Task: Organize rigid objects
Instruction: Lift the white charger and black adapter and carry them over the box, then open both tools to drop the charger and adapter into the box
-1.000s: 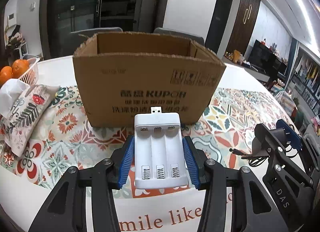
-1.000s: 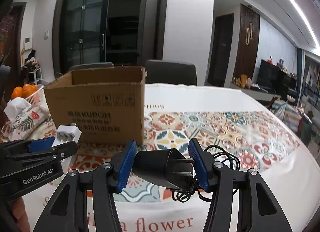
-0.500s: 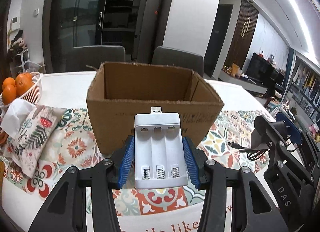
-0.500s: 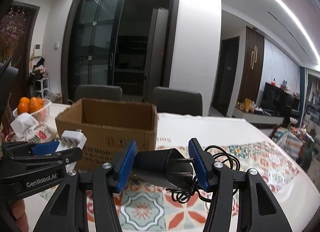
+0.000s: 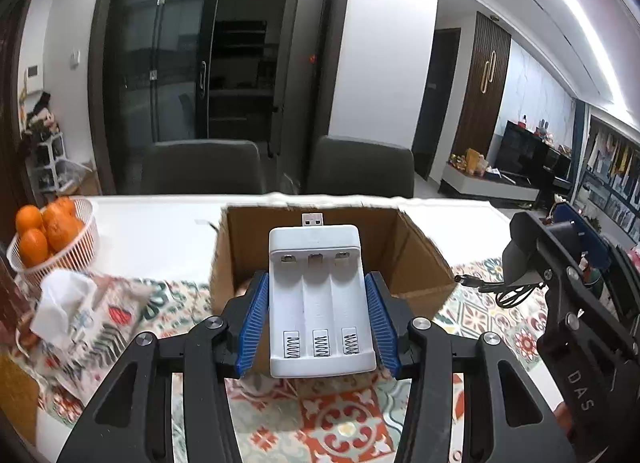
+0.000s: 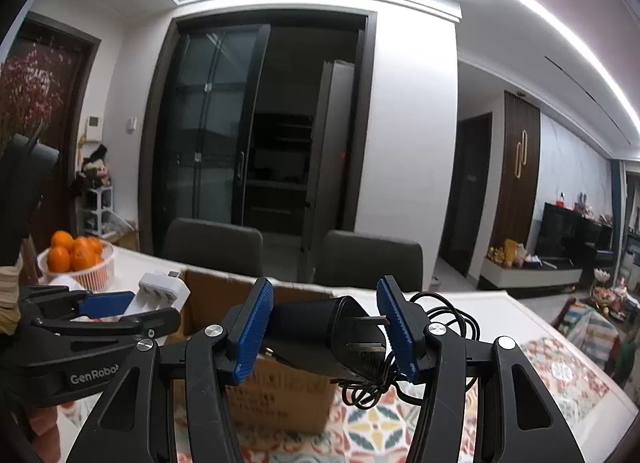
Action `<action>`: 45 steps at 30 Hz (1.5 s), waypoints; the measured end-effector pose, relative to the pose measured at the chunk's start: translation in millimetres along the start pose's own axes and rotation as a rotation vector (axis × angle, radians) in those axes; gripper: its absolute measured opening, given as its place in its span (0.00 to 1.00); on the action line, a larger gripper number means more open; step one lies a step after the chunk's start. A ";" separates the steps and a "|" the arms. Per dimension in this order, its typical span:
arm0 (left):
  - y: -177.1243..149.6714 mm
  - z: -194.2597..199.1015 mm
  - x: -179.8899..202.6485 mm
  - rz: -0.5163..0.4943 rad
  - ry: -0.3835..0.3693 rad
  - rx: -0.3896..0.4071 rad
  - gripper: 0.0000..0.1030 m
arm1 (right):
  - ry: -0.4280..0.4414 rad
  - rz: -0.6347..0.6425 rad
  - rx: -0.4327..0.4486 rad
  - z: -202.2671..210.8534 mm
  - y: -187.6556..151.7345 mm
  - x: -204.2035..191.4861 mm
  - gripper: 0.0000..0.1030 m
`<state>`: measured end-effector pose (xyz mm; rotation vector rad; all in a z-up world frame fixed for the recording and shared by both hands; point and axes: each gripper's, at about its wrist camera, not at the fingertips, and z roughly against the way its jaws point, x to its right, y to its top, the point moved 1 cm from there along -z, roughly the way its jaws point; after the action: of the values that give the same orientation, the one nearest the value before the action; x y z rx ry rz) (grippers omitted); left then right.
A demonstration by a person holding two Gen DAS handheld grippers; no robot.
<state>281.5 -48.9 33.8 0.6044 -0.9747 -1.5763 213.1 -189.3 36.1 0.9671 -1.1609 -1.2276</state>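
My left gripper (image 5: 320,323) is shut on a white three-slot battery charger (image 5: 320,299) with a USB plug at its far end, held in the air just in front of the open cardboard box (image 5: 420,263). My right gripper (image 6: 326,327) is shut on a black power adapter (image 6: 320,327) whose prongs point right and whose black cable (image 6: 448,323) hangs coiled beside it. The box (image 6: 280,395) lies below and behind the right gripper. The left gripper with the charger (image 6: 162,295) shows at the left of the right wrist view; the right gripper with the adapter (image 5: 524,259) shows at the right of the left wrist view.
A white basket of oranges (image 5: 52,235) and a patterned tissue pouch (image 5: 84,315) sit at the table's left. A patterned tablecloth (image 5: 344,419) covers the table. Two dark chairs (image 5: 360,167) stand behind the table.
Both grippers have risen with their objects still held. The box now sits lower in both views and its open inside shows in the left wrist view.
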 end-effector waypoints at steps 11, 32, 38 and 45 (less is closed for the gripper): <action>39.4 -7.0 -19.0 -0.008 0.020 0.043 0.46 | 0.063 0.006 0.087 -25.5 32.5 -14.4 0.36; 72.9 -96.5 -15.9 -0.080 0.002 -0.214 0.72 | 0.179 -0.051 -0.108 -124.3 32.7 -5.1 0.18; 66.6 -74.3 -18.2 -0.071 0.052 -0.189 0.73 | 0.169 -0.042 -0.109 -108.9 34.7 -5.1 0.18; 57.7 -28.2 -14.2 -0.066 0.104 -0.123 0.78 | 0.158 -0.042 -0.097 -75.3 41.8 -5.2 0.18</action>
<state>338.7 -44.2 65.8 0.6316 -0.7809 -1.6333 294.9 -183.1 62.9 1.0011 -0.9537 -1.2066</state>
